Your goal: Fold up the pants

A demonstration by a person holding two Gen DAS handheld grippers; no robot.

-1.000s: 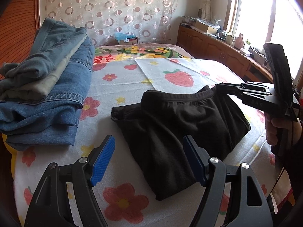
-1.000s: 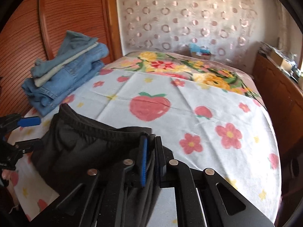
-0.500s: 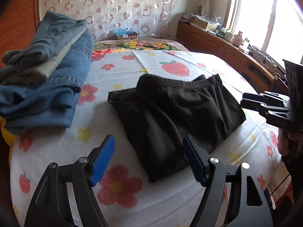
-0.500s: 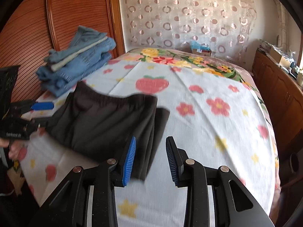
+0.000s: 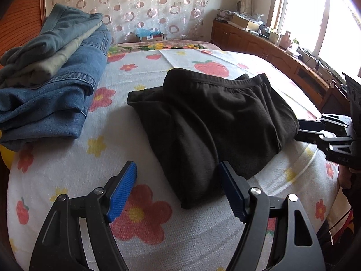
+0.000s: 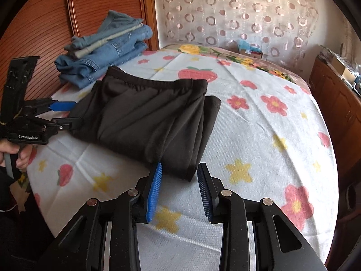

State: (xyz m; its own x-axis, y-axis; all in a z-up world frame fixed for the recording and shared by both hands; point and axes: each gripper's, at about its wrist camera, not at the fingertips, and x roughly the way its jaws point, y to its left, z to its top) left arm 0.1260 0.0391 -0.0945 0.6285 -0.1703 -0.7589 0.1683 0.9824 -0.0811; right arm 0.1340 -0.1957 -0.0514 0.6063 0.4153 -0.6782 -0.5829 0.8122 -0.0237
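The folded black soft-knit pants (image 5: 212,122) lie flat on the white bedspread printed with red flowers, yellow stars and strawberries (image 5: 67,167), elastic waistband on the side away from both cameras, one narrower folded layer sticking out past the pants' edge.

The left gripper (image 5: 178,187), black with ribbed blue pads, hovers just off the near corner of the pants with its jaws spread wide; nothing is between them but bedspread (the pants' corner lies just beyond the fingertips).

The right gripper (image 6: 179,180), of the same make, sits low at the opposite end of the pants. Its jaws are closing, with a moderate gap between them, and the pants' bottom corner reaches into the space at the fingertips, though the pads do not press on it. In the left wrist view this gripper's tips (image 5: 302,128) lie right against the pants' edge.

Beyond the pants, toward the reddish wooden headboard (image 6: 40,29), rests a stack of folded blue denim and grey-green garments (image 5: 52,72), apart from the pants.
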